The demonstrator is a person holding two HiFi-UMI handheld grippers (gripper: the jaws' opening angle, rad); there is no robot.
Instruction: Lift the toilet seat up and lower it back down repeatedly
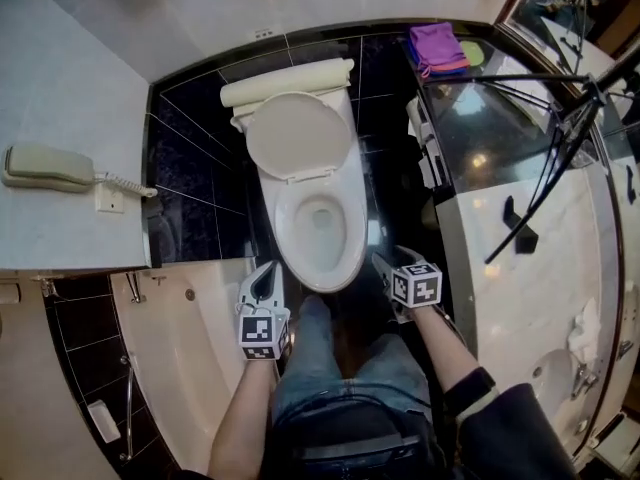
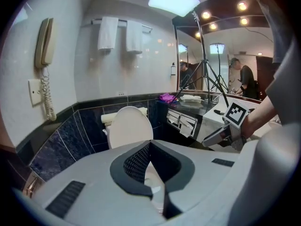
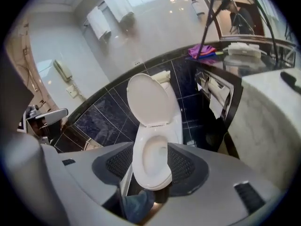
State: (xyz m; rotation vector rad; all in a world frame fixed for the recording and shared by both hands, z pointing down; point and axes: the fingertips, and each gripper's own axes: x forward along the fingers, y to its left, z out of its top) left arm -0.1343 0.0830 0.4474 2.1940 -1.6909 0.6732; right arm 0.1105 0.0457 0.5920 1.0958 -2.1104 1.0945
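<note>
A bathroom is shown, with the floor [image 1: 395,193] and the lower walls laid in glossy black tile veined with thin pale joints, and the upper walls finished in smooth white. A pale marbled surface [image 1: 540,298] is seen along the right, joined at its far end to a dark, mirror-like stretch on which a folded purple cloth [image 1: 436,48] is laid. A black tripod [image 1: 560,138] is stood over that surface. A cream bathtub [image 1: 170,348] with rounded edges is set at the lower left, and a beige telephone [image 1: 48,166] with a coiled cord is fixed to the left wall. Two white towels [image 2: 108,33] are hung from a bar.

The white toilet is placed against the tiled back wall. Its oval lid [image 1: 297,135] is held upright against the cistern [image 1: 285,83], while the toilet seat [image 1: 356,230], a smooth rounded ring, appears to be lowered flat on the bowl.

The left claw [image 1: 267,271] is kept just beside the front left of the bowl, its ribbed tips brought together on nothing. The right claw [image 1: 386,260] is held at the front right, spread wide and clear of the seat.
</note>
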